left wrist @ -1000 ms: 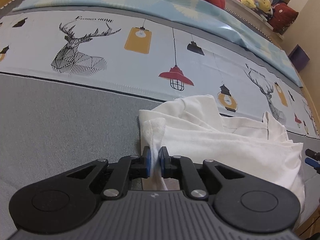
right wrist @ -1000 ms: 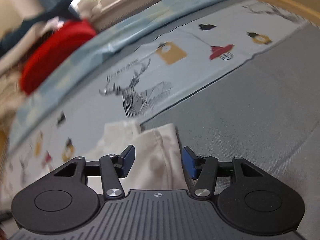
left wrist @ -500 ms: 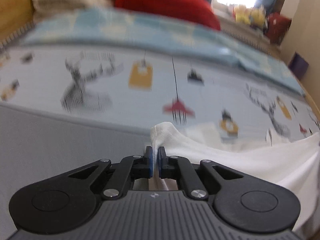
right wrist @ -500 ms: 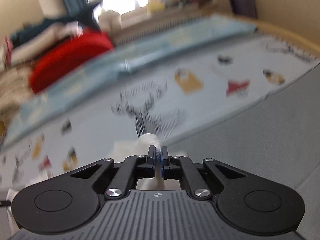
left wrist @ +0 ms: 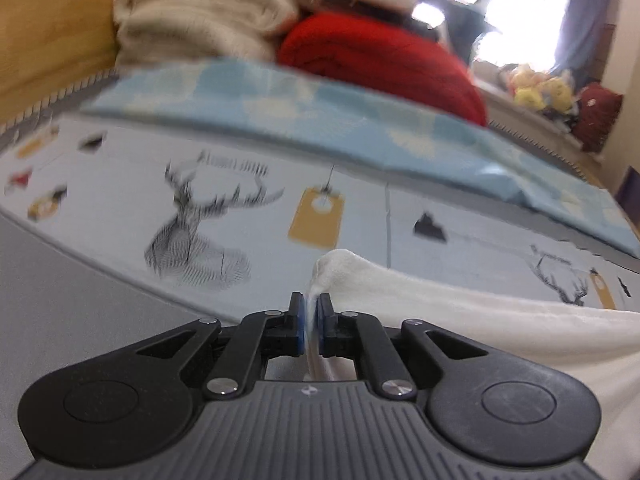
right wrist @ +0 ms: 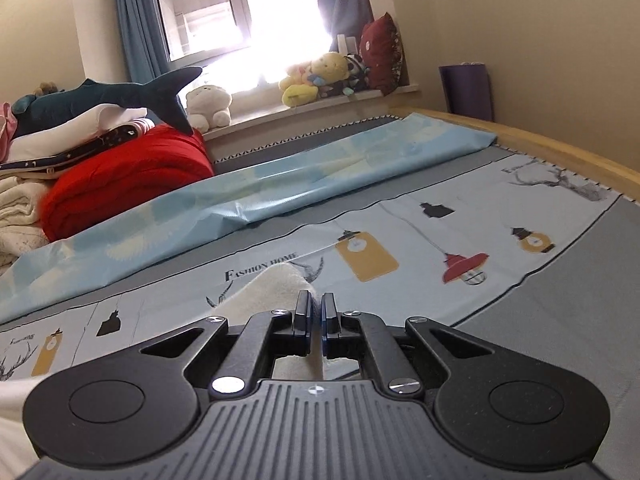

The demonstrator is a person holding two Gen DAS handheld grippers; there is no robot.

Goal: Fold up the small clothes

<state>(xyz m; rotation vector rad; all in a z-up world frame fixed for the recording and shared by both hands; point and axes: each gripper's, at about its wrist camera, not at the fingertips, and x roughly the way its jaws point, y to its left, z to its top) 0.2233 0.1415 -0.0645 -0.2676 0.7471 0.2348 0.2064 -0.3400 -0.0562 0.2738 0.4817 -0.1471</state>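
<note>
A small white garment [left wrist: 460,312] is held up off the bed. My left gripper [left wrist: 310,312] is shut on one edge of it, and the cloth stretches taut away to the right of the left wrist view. My right gripper [right wrist: 317,310] is shut on another bunched edge of the white garment [right wrist: 276,284], which runs off to the lower left of the right wrist view. Both grippers are raised above the printed bedsheet [right wrist: 400,216].
The bed has a grey mattress cover [left wrist: 60,300] and a light blue folded sheet [right wrist: 280,188] further back. A red blanket [right wrist: 128,176], folded cream blankets [left wrist: 200,20] and a shark plush [right wrist: 120,96] are piled at the head. Stuffed toys [right wrist: 316,78] sit on the windowsill.
My right gripper has closed on the garment's edge. Both grippers have lifted the garment off the bed and tilted up, so the cloth now hangs taut between them.
</note>
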